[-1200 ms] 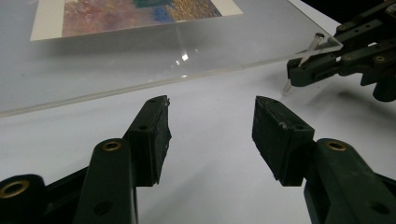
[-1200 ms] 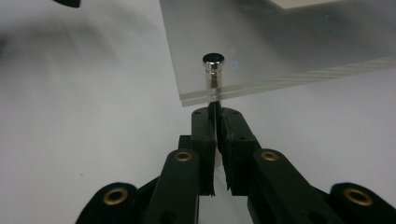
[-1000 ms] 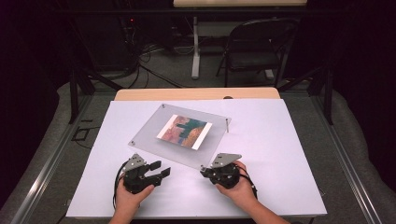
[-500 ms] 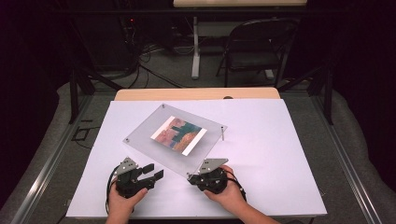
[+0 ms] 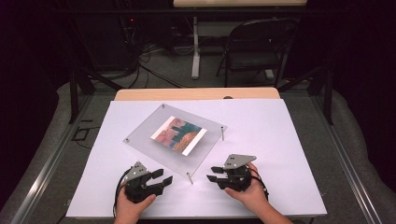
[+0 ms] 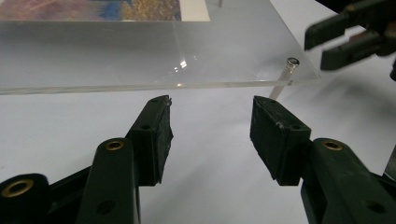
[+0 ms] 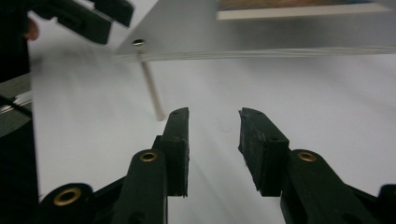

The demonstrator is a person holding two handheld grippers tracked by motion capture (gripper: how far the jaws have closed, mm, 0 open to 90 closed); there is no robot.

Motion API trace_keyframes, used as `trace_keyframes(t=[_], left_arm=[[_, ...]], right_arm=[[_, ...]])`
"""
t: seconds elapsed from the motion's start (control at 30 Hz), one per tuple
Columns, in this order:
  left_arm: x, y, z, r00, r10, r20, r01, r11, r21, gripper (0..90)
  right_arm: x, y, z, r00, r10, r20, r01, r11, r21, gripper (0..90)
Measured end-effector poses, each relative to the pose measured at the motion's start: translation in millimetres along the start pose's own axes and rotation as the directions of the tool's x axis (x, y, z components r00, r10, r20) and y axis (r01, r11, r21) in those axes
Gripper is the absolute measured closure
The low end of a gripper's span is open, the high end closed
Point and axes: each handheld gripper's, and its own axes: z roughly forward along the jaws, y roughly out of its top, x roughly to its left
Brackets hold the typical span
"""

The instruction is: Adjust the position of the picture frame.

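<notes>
Work on the clear acrylic frame [image 5: 173, 140] appears barely begun: the panel, with a colourful print [image 5: 179, 136] sandwiched in it, stands raised on slim metal standoff posts near the middle of the white surface [image 5: 289, 154], turned at an angle to the surface's edges, and nothing holds it yet. All four corner fixings look in place as far as the high view shows, so any lifting, shifting or taking apart is judged to be still ahead. Both tools sit close to the near edge of the surface, on either side of the frame's nearest corner. The left tool [image 5: 161, 177], in the person's left hand [image 5: 133, 205], rests with its jaws spread and empty, pointed toward the frame's near-left edge; in the left gripper view that transparent edge [image 6: 140, 86] lies just beyond the jaw tips, apart from them. The right tool [image 5: 215, 173], in the right hand [image 5: 250, 193], is likewise parted and holding nothing, aimed leftward at the same corner. In the right gripper view the nearest corner post [image 7: 152, 88] stands just ahead and left of the jaws, its screw head [image 7: 138, 42] capping the panel. The same post [image 5: 189, 178] stands between the two tools in the high view, touched by neither.
</notes>
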Motion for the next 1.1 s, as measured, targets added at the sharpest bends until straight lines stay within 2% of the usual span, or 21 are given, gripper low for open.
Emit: trace_keyframes(t=[0.03,0.1,0.17,0.27,0.3,0.4,0.53,0.67,0.7,0.97,1.1], left_arm=[[-1.6,-0.4,2.0,1.0,0.004,0.008,-0.004,1.0,-0.001,48.6],[-3.8,-0.3,4.2,0.9997,0.016,0.018,-0.016,0.9998,0.008,48.6],[-7.4,-0.4,7.8,0.9989,0.037,0.028,-0.037,0.9992,0.017,48.5],[-10.5,-1.2,11.8,0.9986,0.043,0.031,-0.044,0.9988,0.021,48.5],[-12.0,-1.5,15.1,0.9978,0.05,0.043,-0.052,0.9982,0.031,49.3],[-14.9,-2.8,20.1,0.9961,0.062,0.062,-0.065,0.997,0.042,52.5],[-17.3,-4.6,23.3,0.9958,0.058,0.071,-0.061,0.9969,0.049,55.6],[-20.6,-3.3,26.5,0.996,0.046,0.077,-0.049,0.9977,0.046,59.5],[-23.0,-1.9,28.7,0.9952,0.052,0.083,-0.056,0.9975,0.043,60.8],[-29.8,-1.1,42.6,0.9931,0.074,0.091,-0.08,0.9943,0.07,63.2],[-32.7,-1.2,47.1,0.9929,0.075,0.092,-0.082,0.9937,0.076,65.9]], right_arm=[[-9.7,-0.4,-5.4,0.999,0.04,0.019,-0.039,0.999,-0.027,62.7],[-16.4,-0.3,-9.8,0.9968,0.076,0.025,-0.074,0.996,-0.052,61.5],[-20.7,-1.2,-12.6,0.9954,0.081,0.05,-0.078,0.995,-0.063,60.1],[-24.1,-3.8,-15.1,0.9929,0.097,0.069,-0.092,0.993,-0.07,58.7],[-26.3,-5.3,-16.5,0.9914,0.106,0.077,-0.1,0.992,-0.074,58.8],[-29.2,-4.5,-17.9,0.9905,0.112,0.08,-0.105,0.991,-0.088,59.9],[-31.3,-1.9,-18.8,0.9896,0.12,0.08,-0.111,0.988,-0.108,61.6],[-34.2,-2.4,-16.0,0.9865,0.115,0.117,-0.103,0.989,-0.103,61.6],[-36.5,-3.7,-15.9,0.9835,0.134,0.122,-0.121,0.987,-0.109,60.6],[-42.9,-4.0,-21.5,0.9804,0.144,0.135,-0.127,0.983,-0.13,61.5],[-47.7,-2.5,-21.4,0.9762,0.168,0.137,-0.149,0.978,-0.143,60.9]])
